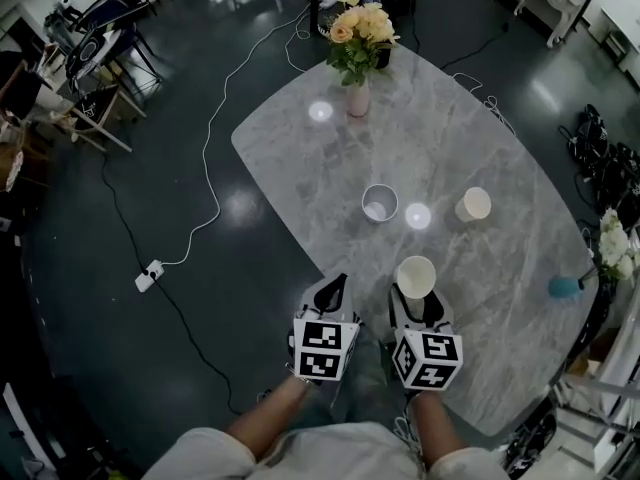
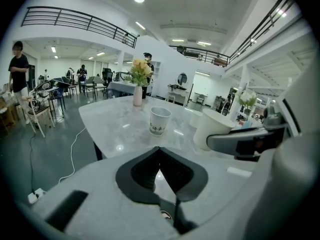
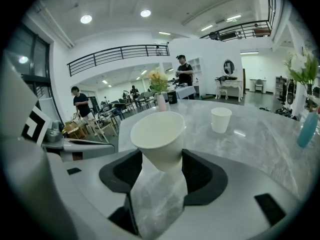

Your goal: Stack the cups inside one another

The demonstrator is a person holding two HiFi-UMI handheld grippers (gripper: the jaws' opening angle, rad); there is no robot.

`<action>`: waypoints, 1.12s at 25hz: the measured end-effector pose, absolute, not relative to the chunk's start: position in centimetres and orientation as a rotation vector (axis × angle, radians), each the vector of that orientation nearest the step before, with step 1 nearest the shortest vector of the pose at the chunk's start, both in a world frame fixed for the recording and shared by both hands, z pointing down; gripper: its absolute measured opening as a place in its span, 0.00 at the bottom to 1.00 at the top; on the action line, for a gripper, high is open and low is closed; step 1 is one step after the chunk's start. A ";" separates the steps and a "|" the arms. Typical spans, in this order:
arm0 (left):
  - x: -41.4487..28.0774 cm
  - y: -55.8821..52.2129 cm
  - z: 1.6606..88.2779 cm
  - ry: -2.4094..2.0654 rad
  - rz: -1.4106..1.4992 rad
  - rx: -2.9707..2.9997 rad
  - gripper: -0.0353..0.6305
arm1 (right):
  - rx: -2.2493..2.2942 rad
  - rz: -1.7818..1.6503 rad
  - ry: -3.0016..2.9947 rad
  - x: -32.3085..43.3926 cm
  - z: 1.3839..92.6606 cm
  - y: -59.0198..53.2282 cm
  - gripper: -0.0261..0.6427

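Over the near edge of the marble table (image 1: 300, 138), the left gripper (image 1: 333, 290) has its jaws pressed together, empty. Beyond it stands a printed cup (image 1: 380, 203), with a flower vase (image 1: 357, 98) farther back. The right gripper (image 1: 416, 296) pinches a white cup (image 1: 416, 274), mouth up. A second white cup (image 1: 473, 204) stands to the right, well apart, and a teal vase (image 1: 565, 287) sits near the rim.

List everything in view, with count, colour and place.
Table: one, grey marble, centre of the head view.
Held cup: one, cream, between the right gripper's jaws.
Printed cup: one, white, table centre, upright.
Plain cup: one, cream, right of the printed cup.
Vase: one, pink, table's far end, holding yellow flowers.
Teal vase: one, table's right edge.
Power strip: one, white, floor at left.
Chairs: several, dark, floor far left.
Left gripper: jaws together, empty.
Right gripper: shut on the held cup.
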State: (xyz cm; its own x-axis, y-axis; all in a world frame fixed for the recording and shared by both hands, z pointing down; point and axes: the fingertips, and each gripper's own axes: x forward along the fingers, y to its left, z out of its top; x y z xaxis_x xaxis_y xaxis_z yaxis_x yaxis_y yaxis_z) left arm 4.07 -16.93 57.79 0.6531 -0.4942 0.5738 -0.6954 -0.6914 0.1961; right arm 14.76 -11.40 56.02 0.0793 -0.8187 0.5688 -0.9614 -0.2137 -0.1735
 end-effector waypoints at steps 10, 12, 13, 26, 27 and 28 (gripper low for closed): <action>3.4 -19.4 55.5 -0.990 0.646 2.473 0.05 | 2.105 0.786 -1.847 14.7 53.4 -15.2 0.38; 3.5 -19.8 55.0 -0.995 0.640 2.476 0.05 | 2.107 0.779 -1.856 14.9 52.8 -16.1 0.38; 3.5 -20.1 54.9 -0.997 0.636 2.478 0.05 | 2.108 0.774 -1.861 14.9 52.5 -16.5 0.38; 4.3 -23.8 53.3 -1.037 0.609 2.493 0.05 | 2.097 0.730 -1.916 15.7 50.5 -21.7 0.38; 4.3 -24.1 53.2 -1.042 0.609 2.491 0.05 | 2.092 0.730 -1.922 15.7 50.4 -22.1 0.38; 4.3 -24.5 53.2 -1.047 0.608 2.488 0.05 | 2.087 0.730 -1.928 15.7 50.4 -22.5 0.38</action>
